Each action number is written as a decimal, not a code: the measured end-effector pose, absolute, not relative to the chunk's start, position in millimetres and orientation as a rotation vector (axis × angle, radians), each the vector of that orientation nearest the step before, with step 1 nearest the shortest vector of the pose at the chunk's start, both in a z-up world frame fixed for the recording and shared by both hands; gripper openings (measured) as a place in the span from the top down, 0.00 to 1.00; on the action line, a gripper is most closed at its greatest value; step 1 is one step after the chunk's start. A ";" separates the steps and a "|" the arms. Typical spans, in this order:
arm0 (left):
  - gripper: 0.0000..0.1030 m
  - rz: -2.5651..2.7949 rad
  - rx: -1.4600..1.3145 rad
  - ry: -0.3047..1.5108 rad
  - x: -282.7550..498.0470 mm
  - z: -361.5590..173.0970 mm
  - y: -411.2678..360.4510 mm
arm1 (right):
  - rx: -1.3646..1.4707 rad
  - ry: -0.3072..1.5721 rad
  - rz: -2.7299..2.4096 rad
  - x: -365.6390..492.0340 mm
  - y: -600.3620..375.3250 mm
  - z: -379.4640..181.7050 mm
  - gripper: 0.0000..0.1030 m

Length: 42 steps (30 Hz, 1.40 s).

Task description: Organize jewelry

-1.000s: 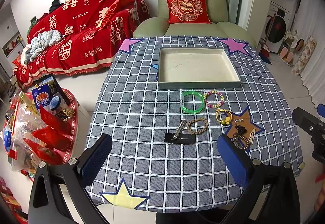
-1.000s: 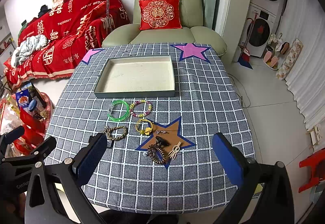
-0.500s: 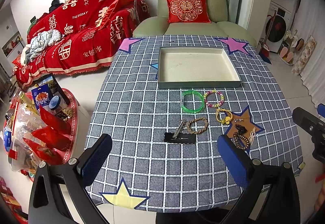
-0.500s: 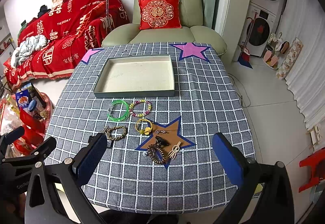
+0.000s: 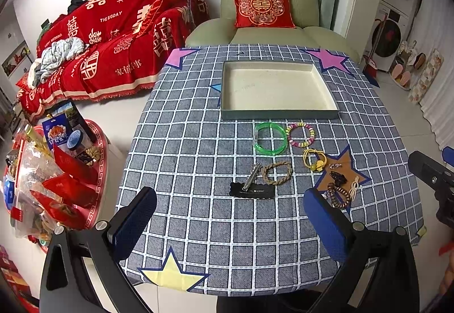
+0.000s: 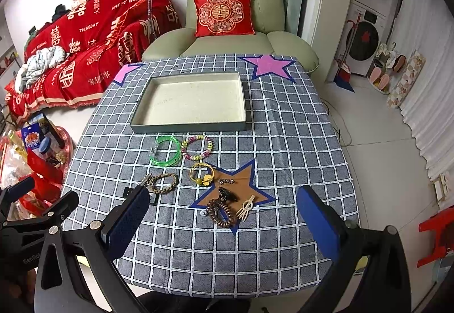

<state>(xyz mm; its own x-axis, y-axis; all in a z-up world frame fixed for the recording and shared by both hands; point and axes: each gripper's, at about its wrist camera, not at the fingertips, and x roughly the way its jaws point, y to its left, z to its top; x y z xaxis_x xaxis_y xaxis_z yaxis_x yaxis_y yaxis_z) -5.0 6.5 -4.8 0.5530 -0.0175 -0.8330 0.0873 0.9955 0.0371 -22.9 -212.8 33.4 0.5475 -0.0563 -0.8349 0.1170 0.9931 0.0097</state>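
Left tool (image 5: 229, 223), right tool (image 6: 222, 223): blue pads apart, empty. Ahead on checked-cloth table (image 5: 181, 148): green translucent plastic bangle (image 5: 269, 138), empty grey shallow box (image 6: 190, 98) beyond. Red sofa throw (image 5: 113, 37) reads "HAPPY WEDDING".

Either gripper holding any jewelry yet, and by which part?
Nothing is held. The left gripper and right gripper are both open above the table, empty, and the tray is empty.

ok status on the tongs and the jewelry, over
Left tongs open, empty. Right tongs open, empty. Jewelry loose on the cloth, green bangle nearest the tray, tray empty. Nothing in the way.
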 end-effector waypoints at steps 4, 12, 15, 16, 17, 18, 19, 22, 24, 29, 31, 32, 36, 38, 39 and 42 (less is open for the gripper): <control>0.00 -0.059 0.062 1.046 8.2 -19.9 15.0 | 0.096 1.026 -0.113 -17.6 -217.3 21.7 0.00; 0.00 -0.094 0.035 1.148 51.3 -52.9 28.0 | 0.162 1.131 -0.154 5.0 -229.7 -10.1 0.00; 0.00 -0.113 0.050 1.175 71.9 -63.3 26.6 | 0.193 1.172 -0.179 19.5 -234.6 -25.7 0.00; 0.00 -0.123 0.054 1.185 80.3 -68.4 25.5 | 0.204 1.184 -0.184 24.1 -236.3 -30.0 0.00; 0.00 -0.132 0.056 1.192 87.0 -72.0 24.6 | 0.217 1.196 -0.189 29.3 -238.2 -34.5 0.00; 0.00 -0.139 0.058 1.197 93.6 -75.2 23.5 | 0.227 1.207 -0.196 35.1 -239.8 -40.5 0.00; 0.00 -0.148 0.064 1.203 100.9 -80.1 21.3 | 0.233 1.213 -0.202 40.5 -241.5 -45.1 0.00; 0.00 -0.165 0.084 1.220 123.0 -95.9 13.1 | 0.263 1.245 -0.213 57.4 -245.3 -62.1 0.00; 0.00 -0.175 0.090 1.230 136.7 -106.9 7.7 | 0.272 1.262 -0.211 69.3 -247.3 -73.5 0.00; 0.00 -0.187 0.088 1.252 165.0 -135.0 -6.5 | 0.251 1.300 -0.189 103.5 -247.8 -105.8 0.00; 0.00 -0.190 0.087 1.253 173.9 -143.0 -11.5 | 0.256 1.314 -0.179 119.0 -248.2 -119.6 0.00; 0.00 -0.190 0.088 1.254 178.6 -146.9 -14.6 | 0.261 1.316 -0.171 124.4 -249.0 -125.0 0.00; 0.02 -0.208 0.098 1.257 191.6 -160.7 -24.4 | 0.251 1.327 -0.136 149.4 -246.5 -147.7 0.00; 0.04 -0.211 0.113 1.253 195.9 -166.6 -30.5 | 0.243 1.329 -0.121 159.1 -244.5 -156.4 0.03; 0.10 -0.212 0.118 1.254 197.3 -168.3 -32.0 | 0.237 1.331 -0.114 163.3 -243.2 -160.5 0.04; 0.12 -0.221 0.130 1.272 200.8 -175.6 -38.5 | 0.217 1.354 -0.098 172.1 -238.2 -172.2 0.11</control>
<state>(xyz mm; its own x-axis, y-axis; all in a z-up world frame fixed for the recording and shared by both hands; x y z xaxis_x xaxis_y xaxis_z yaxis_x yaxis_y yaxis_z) 200.8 -38.5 -175.6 0.2771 -0.0920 -0.9564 0.2353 0.9716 -0.0253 172.2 -238.2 -172.2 0.2153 0.0557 -0.9750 0.1949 0.9758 0.0988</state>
